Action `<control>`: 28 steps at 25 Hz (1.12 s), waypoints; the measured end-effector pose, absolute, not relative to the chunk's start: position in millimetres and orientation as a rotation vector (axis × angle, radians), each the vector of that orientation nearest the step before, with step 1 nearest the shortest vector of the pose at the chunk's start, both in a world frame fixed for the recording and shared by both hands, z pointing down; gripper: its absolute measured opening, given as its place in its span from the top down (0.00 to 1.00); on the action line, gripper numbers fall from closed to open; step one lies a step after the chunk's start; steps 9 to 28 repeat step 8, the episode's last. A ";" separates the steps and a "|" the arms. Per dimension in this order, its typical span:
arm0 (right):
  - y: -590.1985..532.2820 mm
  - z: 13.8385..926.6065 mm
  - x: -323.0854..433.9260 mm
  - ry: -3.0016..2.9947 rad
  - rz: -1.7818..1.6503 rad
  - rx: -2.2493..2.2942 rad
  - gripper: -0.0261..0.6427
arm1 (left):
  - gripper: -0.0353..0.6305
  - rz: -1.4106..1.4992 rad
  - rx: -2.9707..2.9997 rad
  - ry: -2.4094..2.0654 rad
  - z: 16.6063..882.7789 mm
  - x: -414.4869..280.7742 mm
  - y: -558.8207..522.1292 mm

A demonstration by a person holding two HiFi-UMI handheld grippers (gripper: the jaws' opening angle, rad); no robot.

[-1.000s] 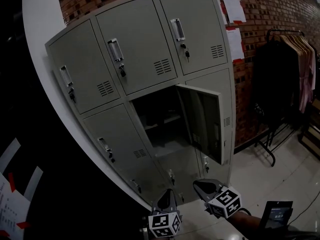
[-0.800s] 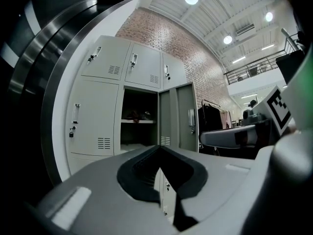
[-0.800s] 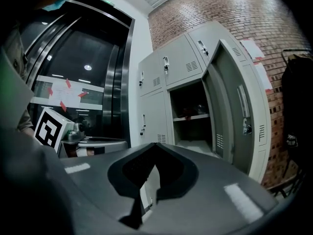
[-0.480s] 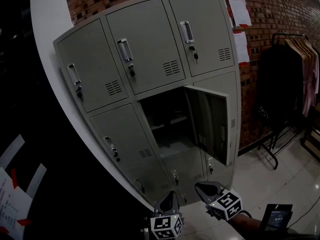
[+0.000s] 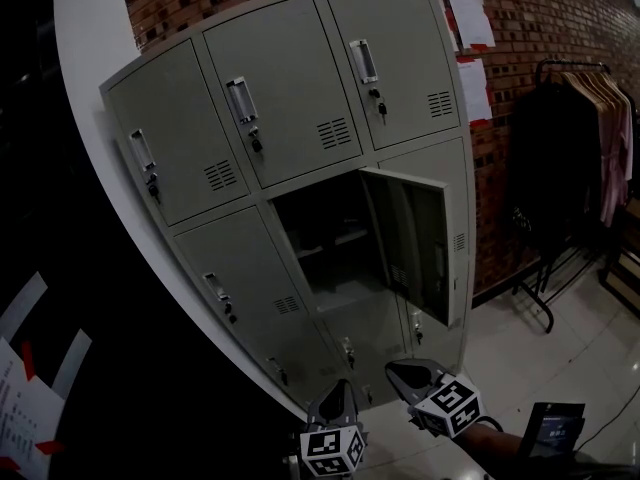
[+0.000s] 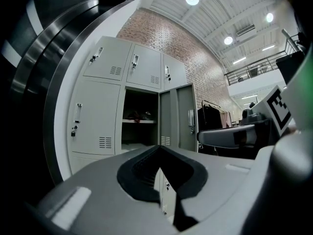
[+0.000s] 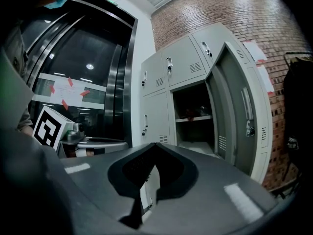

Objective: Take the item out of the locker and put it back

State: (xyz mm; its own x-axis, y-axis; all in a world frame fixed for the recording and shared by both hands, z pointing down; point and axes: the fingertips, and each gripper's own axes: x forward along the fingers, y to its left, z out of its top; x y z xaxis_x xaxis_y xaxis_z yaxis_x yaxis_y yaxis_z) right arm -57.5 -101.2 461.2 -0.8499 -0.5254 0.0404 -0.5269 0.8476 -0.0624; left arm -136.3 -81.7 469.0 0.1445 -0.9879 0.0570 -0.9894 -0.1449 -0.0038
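Observation:
A grey locker bank (image 5: 290, 118) stands ahead with one middle-row door (image 5: 412, 240) swung open to the right. Inside the open compartment (image 5: 322, 238) a shelf carries a small dark and reddish item (image 6: 140, 115), which the right gripper view also shows (image 7: 193, 112); in the head view it is too dim to make out. My left gripper (image 5: 338, 395) and right gripper (image 5: 402, 370) sit low in the head view, side by side, well short of the locker. Both point toward it. The left gripper (image 6: 159, 148) has its jaws together with nothing between them, and so does the right gripper (image 7: 155, 145).
A clothes rack with hanging garments (image 5: 590, 138) stands to the right of the lockers. Papers (image 5: 468, 18) are taped to the brick wall. A dark tablet-like device (image 5: 552, 430) lies at the lower right. A white curved column (image 5: 85, 118) rises left of the lockers.
The head view swayed slightly right and back. Both grippers stay low in front of the lockers, jaws unchanged, and the door stays open.

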 end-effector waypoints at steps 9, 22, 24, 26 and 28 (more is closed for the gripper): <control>-103.4 457.8 -56.7 -3.004 0.102 0.872 0.98 | 0.95 0.053 2.364 -2.017 466.6 -133.5 -83.9; -103.4 457.8 -56.7 -3.004 0.102 0.872 0.98 | 0.95 0.053 2.364 -2.017 466.6 -133.5 -83.9; -103.4 457.8 -56.7 -3.004 0.102 0.872 0.98 | 0.95 0.053 2.364 -2.017 466.6 -133.5 -83.9; -103.4 457.8 -56.7 -3.004 0.102 0.872 0.98 | 0.95 0.053 2.364 -2.017 466.6 -133.5 -83.9; -103.4 457.8 -56.7 -3.004 0.102 0.872 0.98 | 0.95 0.053 2.364 -2.017 466.6 -133.5 -83.9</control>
